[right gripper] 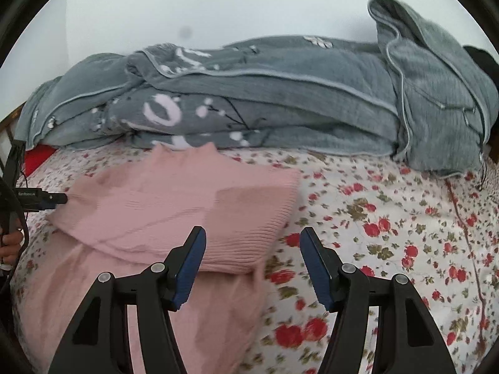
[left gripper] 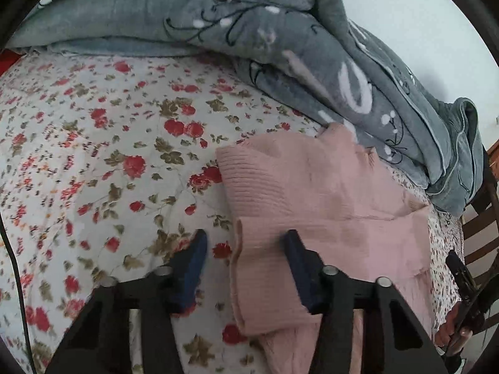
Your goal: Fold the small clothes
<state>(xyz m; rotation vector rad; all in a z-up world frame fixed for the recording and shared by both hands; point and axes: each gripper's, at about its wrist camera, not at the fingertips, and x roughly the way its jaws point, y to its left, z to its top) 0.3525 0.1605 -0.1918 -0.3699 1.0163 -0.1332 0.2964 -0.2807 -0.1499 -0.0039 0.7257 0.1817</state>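
A pink ribbed knit garment [left gripper: 315, 199] lies partly folded on the flowered bed sheet [left gripper: 93, 155]. My left gripper [left gripper: 246, 243] is open, its jaws astride the garment's left folded edge, with nothing held. In the right wrist view the same garment [right gripper: 174, 205] lies at lower left. My right gripper [right gripper: 252, 243] is open and empty, its left finger [right gripper: 190, 265] over the garment's right corner, its right finger [right gripper: 318, 268] over the sheet. The left gripper also shows in the right wrist view [right gripper: 59, 198], at the garment's far left edge.
A bunched grey blanket [right gripper: 280, 106] with white flower print lies along the back of the bed against a white wall [right gripper: 218, 9]. A dark wooden chair [left gripper: 480, 230] stands beside the bed at the right. A red item [right gripper: 34, 159] shows at the far left.
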